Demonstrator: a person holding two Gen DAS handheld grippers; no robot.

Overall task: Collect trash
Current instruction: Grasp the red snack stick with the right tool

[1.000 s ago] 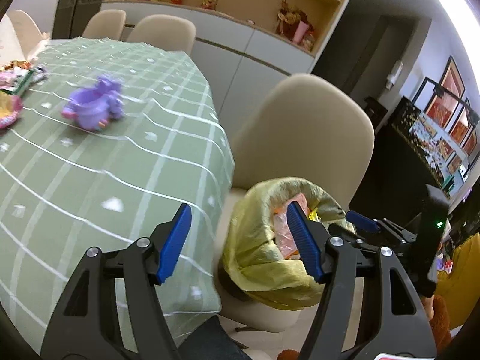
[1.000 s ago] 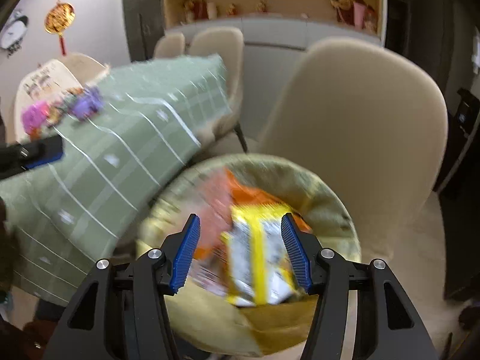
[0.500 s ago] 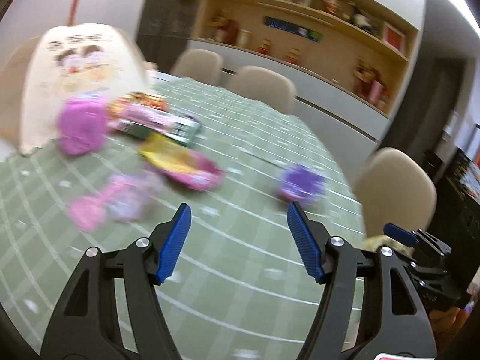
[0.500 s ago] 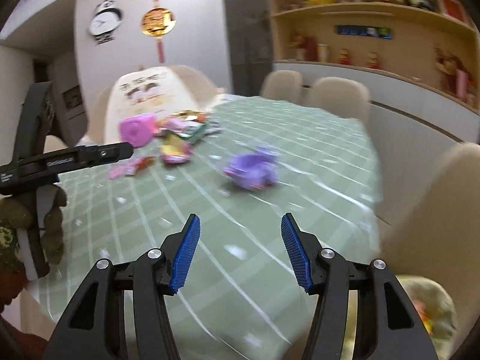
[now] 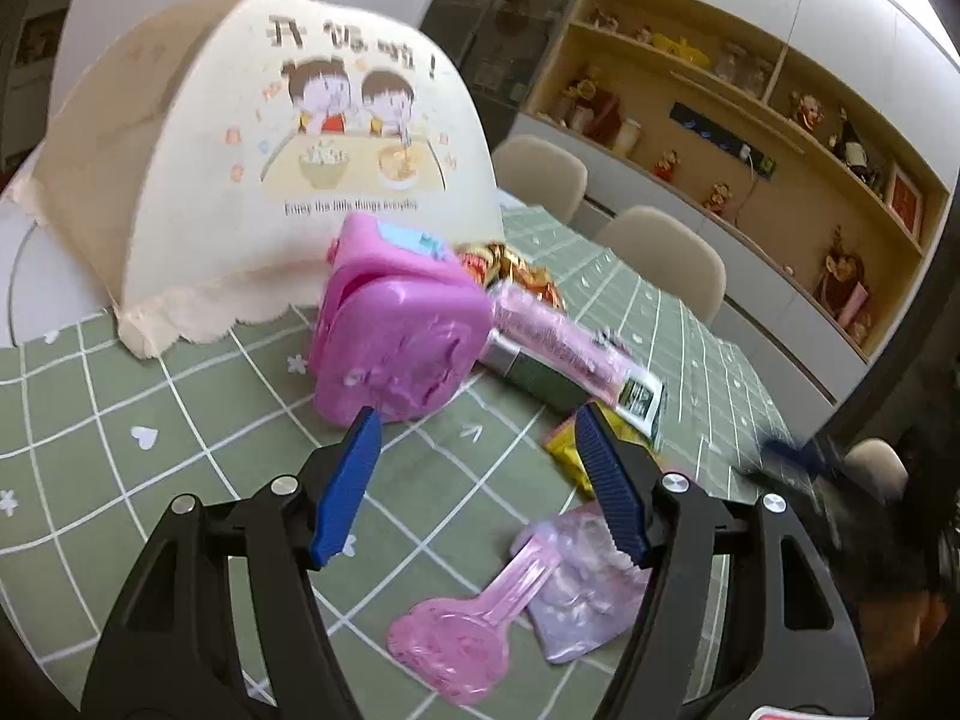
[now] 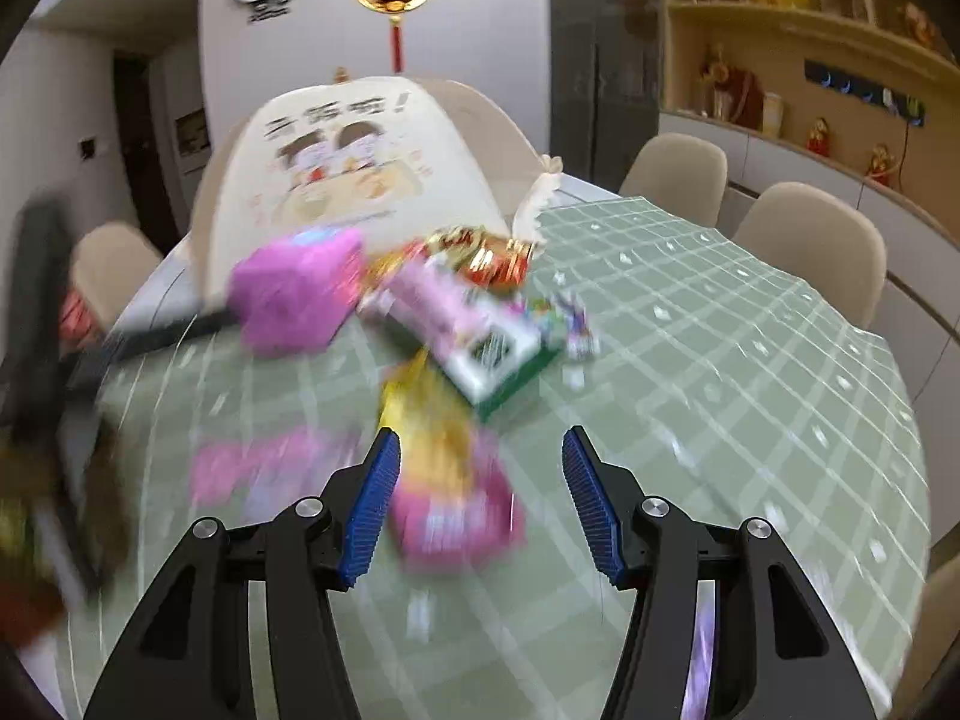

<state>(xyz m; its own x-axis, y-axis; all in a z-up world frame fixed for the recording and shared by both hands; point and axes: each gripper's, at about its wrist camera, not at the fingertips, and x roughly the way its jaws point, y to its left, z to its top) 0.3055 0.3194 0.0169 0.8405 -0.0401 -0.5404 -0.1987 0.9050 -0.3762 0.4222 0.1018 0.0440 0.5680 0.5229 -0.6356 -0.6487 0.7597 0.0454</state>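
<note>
Left gripper [image 5: 477,474] jaws wide, empty, above pink wrapper [image 5: 576,591], right gripper [image 6: 480,498] jaws wide, empty, yellow-pink packet [image 6: 447,492] between them

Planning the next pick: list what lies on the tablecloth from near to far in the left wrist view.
Pink scoop → lilac bag → yellow wrapper → pink box → food cover.

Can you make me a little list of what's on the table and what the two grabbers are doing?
surface: green checked tablecloth
big item: cream food cover with cartoon children
toy: pink toy box, beside the cover
trash: pink-green packet; yellow-pink wrapper; pink spoon-shaped wrapper
left gripper: open, empty, above the cloth
right gripper: open, empty, over the yellow-pink wrapper
blur: right view smeared
</note>
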